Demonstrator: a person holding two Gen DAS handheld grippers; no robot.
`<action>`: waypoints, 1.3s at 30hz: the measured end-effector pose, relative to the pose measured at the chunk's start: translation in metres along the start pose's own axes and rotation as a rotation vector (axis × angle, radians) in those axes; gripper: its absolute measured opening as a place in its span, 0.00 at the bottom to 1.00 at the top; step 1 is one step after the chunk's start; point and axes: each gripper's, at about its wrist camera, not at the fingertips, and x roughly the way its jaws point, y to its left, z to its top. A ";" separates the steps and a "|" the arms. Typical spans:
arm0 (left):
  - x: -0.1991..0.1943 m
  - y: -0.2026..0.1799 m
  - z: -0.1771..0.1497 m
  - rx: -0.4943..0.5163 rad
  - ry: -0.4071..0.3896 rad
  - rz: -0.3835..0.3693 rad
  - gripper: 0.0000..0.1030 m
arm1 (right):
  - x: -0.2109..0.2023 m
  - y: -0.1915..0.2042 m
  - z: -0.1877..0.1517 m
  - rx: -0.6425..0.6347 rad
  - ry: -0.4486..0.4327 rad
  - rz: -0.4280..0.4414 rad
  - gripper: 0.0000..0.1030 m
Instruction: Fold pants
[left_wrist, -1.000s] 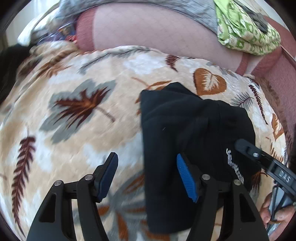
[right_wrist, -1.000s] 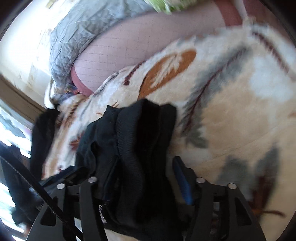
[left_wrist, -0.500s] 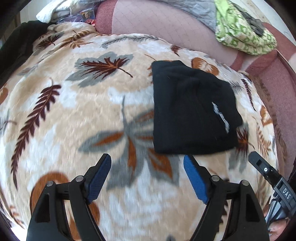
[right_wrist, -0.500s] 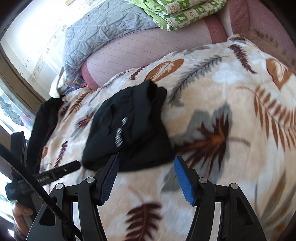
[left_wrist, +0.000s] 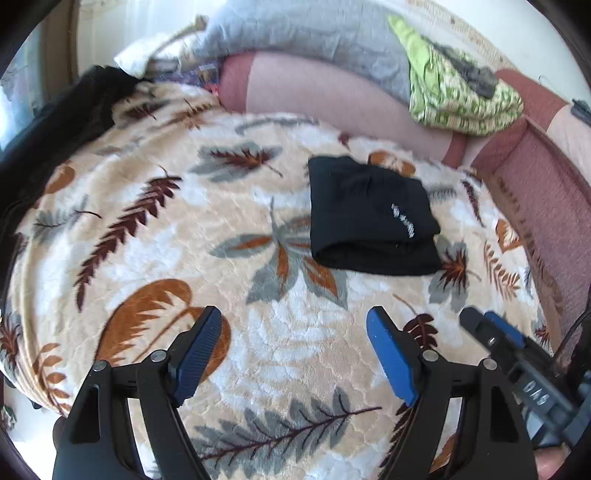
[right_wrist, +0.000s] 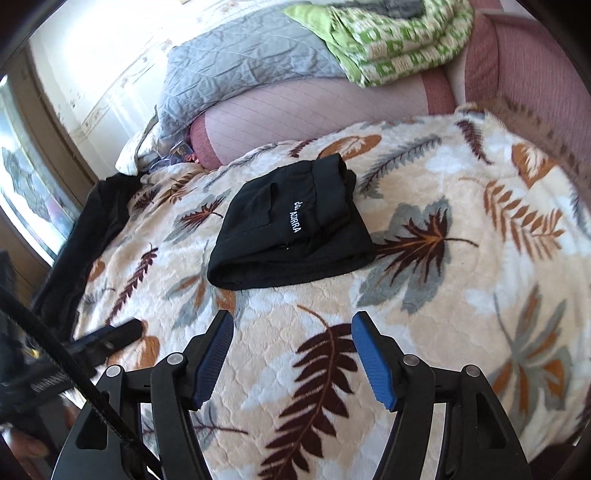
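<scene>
Pants (right_wrist: 291, 229), black soft knit with white lettering, lie as a compact folded rectangle on the plush leaf-print blanket (right_wrist: 461, 314). Left gripper (left_wrist: 293, 354) and right gripper (right_wrist: 291, 354), a second ago at the pants, now hover short of them, jaws spread and empty; folding appears complete.

We see the folded black pants (right_wrist: 291, 236) as matt knit cloth with white stitched lettering. Beneath lies a plush, quilted leaf-print fleece blanket (right_wrist: 461, 295). Our grippers' fingers look like matt black plastic with ribbed blue pads (left_wrist: 391, 360).
</scene>
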 end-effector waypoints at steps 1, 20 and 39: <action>-0.008 0.000 -0.001 0.001 -0.026 0.007 0.78 | -0.004 0.003 -0.003 -0.011 -0.006 -0.015 0.71; -0.124 -0.027 -0.017 0.107 -0.617 0.138 1.00 | -0.033 0.036 -0.018 -0.099 -0.100 -0.079 0.75; -0.070 -0.036 -0.021 0.128 -0.372 -0.017 1.00 | -0.026 0.036 -0.022 -0.141 -0.120 -0.140 0.81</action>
